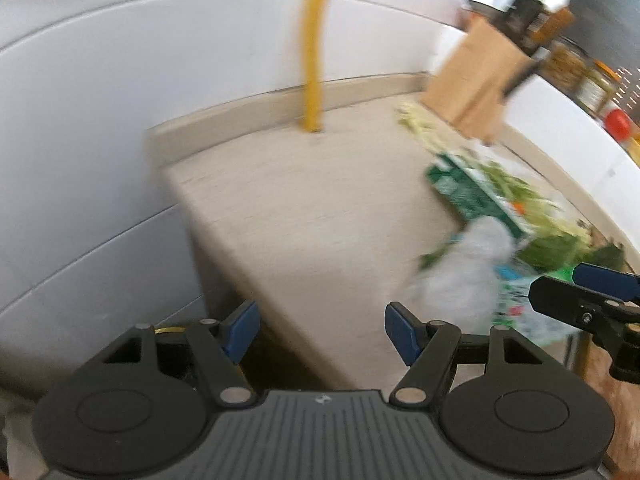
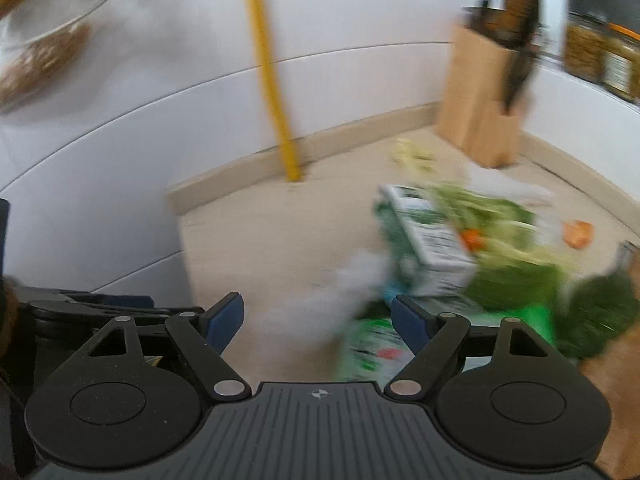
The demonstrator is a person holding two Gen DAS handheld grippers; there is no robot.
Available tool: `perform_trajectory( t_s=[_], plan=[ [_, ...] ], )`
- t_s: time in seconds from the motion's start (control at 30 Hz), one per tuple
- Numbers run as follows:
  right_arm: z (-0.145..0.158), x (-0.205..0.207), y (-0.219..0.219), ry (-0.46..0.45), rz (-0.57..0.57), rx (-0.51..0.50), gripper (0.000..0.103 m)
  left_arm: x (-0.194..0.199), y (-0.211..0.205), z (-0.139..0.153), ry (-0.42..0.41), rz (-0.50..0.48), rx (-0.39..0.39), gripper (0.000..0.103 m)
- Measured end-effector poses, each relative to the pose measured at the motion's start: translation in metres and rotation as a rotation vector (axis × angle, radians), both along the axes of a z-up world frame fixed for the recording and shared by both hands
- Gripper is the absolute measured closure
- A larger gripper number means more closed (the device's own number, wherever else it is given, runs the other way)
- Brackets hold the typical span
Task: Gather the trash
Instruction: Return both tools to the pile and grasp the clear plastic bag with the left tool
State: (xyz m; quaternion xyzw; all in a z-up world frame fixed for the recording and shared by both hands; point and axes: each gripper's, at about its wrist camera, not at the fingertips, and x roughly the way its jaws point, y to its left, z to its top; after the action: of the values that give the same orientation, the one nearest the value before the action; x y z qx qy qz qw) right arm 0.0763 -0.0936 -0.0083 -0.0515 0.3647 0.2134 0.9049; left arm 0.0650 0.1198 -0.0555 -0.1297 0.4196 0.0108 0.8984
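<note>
Trash (image 2: 452, 240) lies heaped on the beige tabletop (image 2: 280, 240), ahead and to the right of my right claw (image 2: 318, 320). In the heap I make out a green-and-white carton (image 2: 432, 236), loose green vegetable scraps (image 2: 492, 208), a crumpled pale plastic wrapper (image 2: 352, 280) and a green printed bag (image 2: 372, 348) that sits just under my right claw's right-hand finger. An orange scrap (image 2: 578, 234) lies apart, farther right. All of it is blurred, so finer detail escapes me.

My right claw stands wide open with nothing between its blue pads (image 2: 226, 318). My left claw (image 1: 320, 334) is also open and empty; it hangs over the near left corner of the tabletop (image 1: 288, 208), with the wrapper (image 1: 468, 268) and carton (image 1: 468, 192) to its right. From the left wrist view, my right claw (image 1: 584, 292) shows at the far right edge, just beside the heap.

Beyond the trash, a wooden knife block (image 2: 484, 96) stands at the back of the tabletop, well ahead of both claws. A yellow pipe (image 2: 272, 80) rises against the white wall (image 2: 160, 80) straight ahead.
</note>
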Motion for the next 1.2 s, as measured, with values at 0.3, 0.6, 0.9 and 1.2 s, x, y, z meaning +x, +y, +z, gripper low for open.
perform_trajectory(
  t_s=[0.3,0.6,0.9,1.2],
  plan=[
    [-0.005,0.003,-0.056,0.024,-0.121,0.007,0.017,0.032,-0.062,0.005,-0.036,-0.176,0.073,0.039],
    [-0.011,0.011,-0.087,0.069,-0.16,0.059,0.017,0.057,-0.101,0.007,-0.062,-0.281,0.112,0.039],
    [-0.018,0.013,-0.1,0.109,-0.137,0.081,0.017,0.087,-0.109,-0.001,0.0,-0.258,0.051,0.045],
    [-0.019,0.014,-0.105,0.138,-0.08,0.102,0.018,0.084,-0.097,0.004,0.0,-0.209,0.028,0.072]
  ],
)
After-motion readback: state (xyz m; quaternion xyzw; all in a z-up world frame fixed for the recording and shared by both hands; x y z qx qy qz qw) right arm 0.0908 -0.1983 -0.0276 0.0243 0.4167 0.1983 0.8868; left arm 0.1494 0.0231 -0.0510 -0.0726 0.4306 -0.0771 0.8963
